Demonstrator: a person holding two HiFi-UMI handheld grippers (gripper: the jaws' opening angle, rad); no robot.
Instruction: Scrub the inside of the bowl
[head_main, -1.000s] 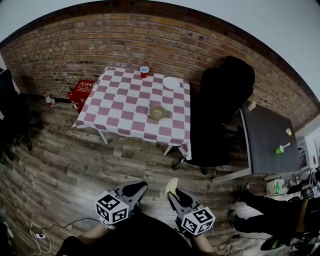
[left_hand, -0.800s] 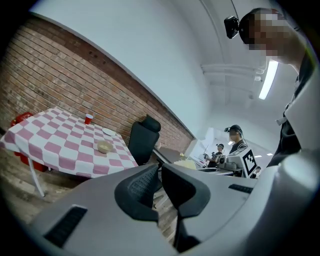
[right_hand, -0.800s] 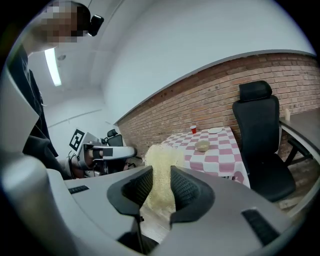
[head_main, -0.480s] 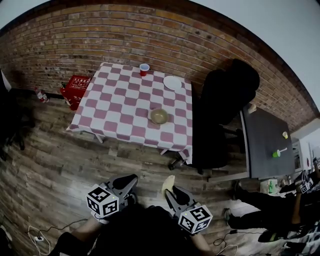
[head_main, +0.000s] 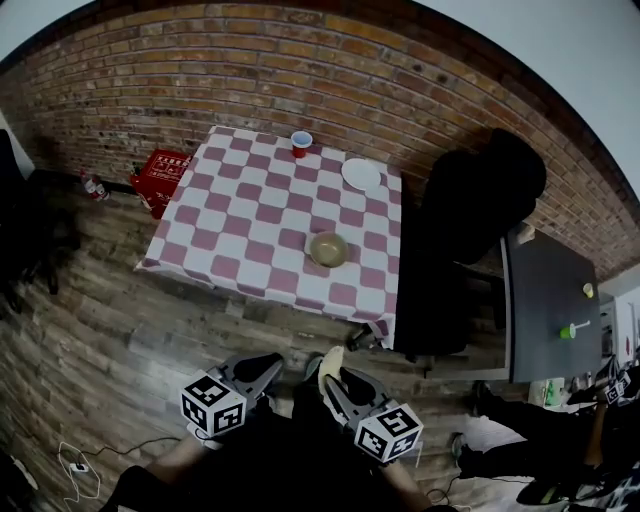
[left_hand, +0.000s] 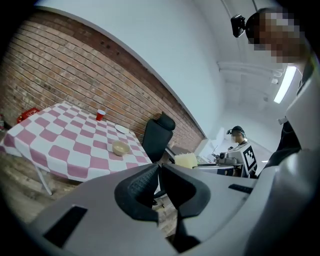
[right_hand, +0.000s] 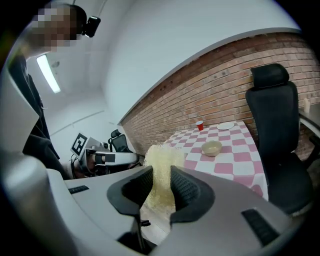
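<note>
A beige bowl (head_main: 329, 249) stands near the right front of a table with a red-and-white checked cloth (head_main: 250, 215); it also shows in the left gripper view (left_hand: 120, 147) and the right gripper view (right_hand: 212, 147). Both grippers hang low by the person's body, well short of the table. My right gripper (head_main: 333, 378) is shut on a pale yellow sponge (right_hand: 161, 175), which sticks out past the jaws (head_main: 330, 362). My left gripper (head_main: 268, 368) is shut with nothing between its jaws (left_hand: 159, 176).
A red cup (head_main: 301, 143) and a white plate (head_main: 361, 173) sit at the table's far side. A black office chair (head_main: 470, 240) stands right of the table, a dark desk (head_main: 550, 300) beyond it. A red box (head_main: 160, 175) lies by the brick wall. Wooden floor lies between me and the table.
The view has shifted: table and bowl sit a little lower and further right. Both grippers have drawn closer together near the bottom; the sponge stays in the right gripper.
</note>
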